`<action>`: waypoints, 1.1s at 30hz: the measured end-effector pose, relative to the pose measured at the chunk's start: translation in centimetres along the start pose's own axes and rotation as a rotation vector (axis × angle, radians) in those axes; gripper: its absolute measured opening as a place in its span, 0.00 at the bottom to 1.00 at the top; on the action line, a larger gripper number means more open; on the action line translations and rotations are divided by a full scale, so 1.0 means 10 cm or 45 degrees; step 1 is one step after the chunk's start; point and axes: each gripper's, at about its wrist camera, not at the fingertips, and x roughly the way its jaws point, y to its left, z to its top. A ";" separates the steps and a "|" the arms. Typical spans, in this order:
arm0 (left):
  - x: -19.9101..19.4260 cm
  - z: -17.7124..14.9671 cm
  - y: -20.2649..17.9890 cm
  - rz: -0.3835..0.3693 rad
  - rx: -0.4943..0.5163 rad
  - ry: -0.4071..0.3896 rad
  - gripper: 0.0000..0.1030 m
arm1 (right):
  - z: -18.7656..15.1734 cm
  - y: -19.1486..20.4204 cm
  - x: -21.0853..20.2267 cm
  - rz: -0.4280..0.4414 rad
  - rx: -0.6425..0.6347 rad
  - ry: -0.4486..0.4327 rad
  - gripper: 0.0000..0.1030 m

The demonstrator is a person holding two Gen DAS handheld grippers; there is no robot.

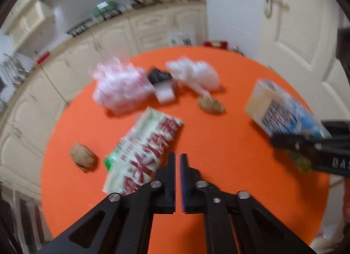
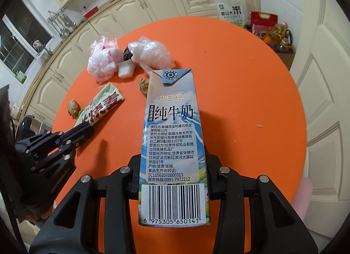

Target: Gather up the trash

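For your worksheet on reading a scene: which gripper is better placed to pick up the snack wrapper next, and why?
Left. The left gripper is shut with nothing between its fingers, right beside the snack wrapper. The right gripper is already shut on the milk carton.

Both tools [image 1: 177, 155] [image 2: 172, 155]: matte black linkage fingers, silver round screw heads at pivots.

Bench [image 2: 240, 61]: solid orange. Milk carton [image 2: 172, 135]: pale blue and white mountain print, black text, black-and-white barcode. Snack wrapper [image 2: 102, 105]: cream with dark red characters and a green edge. 2 crumpled bags: one pink-tinted [image 2: 102, 61], one white [image 2: 153, 53]. Tongs [image 1: 177, 179]: black.
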 end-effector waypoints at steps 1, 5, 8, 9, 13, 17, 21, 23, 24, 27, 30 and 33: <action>0.01 0.02 -0.01 0.066 0.027 -0.016 0.05 | -0.01 0.00 0.00 0.003 0.001 0.002 0.36; 0.23 0.05 0.00 0.138 0.165 0.069 0.16 | -0.06 0.00 -0.01 0.005 0.000 0.013 0.36; 0.21 0.03 -0.02 0.140 0.282 0.069 0.55 | -0.08 -0.01 -0.02 0.007 0.010 0.018 0.36; 0.21 0.01 -0.02 0.165 0.314 0.072 0.68 | -0.08 -0.02 -0.01 0.005 0.013 0.016 0.36; 0.29 -0.06 -0.13 0.245 0.453 0.071 0.75 | -0.07 -0.01 -0.01 0.019 0.005 0.012 0.36; 0.40 -0.04 -0.09 0.229 0.479 0.047 0.77 | -0.08 -0.02 0.04 0.036 0.009 0.029 0.36; 0.51 0.01 0.08 0.119 0.437 0.052 0.69 | -0.08 -0.03 0.05 0.051 0.015 0.030 0.36; 0.56 0.04 0.20 0.074 0.348 0.091 0.39 | -0.08 -0.04 0.05 0.057 0.014 0.032 0.36; 0.59 0.07 0.24 0.085 0.308 0.089 0.34 | -0.08 -0.05 0.05 0.061 0.017 0.031 0.36; 0.65 0.05 0.21 0.187 0.331 0.069 0.26 | -0.08 -0.05 0.06 0.064 0.013 0.031 0.36; 0.67 0.02 0.13 0.228 0.355 0.067 0.20 | -0.08 -0.07 0.07 0.074 0.025 0.030 0.36; 0.66 0.02 0.11 0.235 0.332 0.065 0.16 | -0.07 -0.07 0.07 0.079 0.027 0.031 0.36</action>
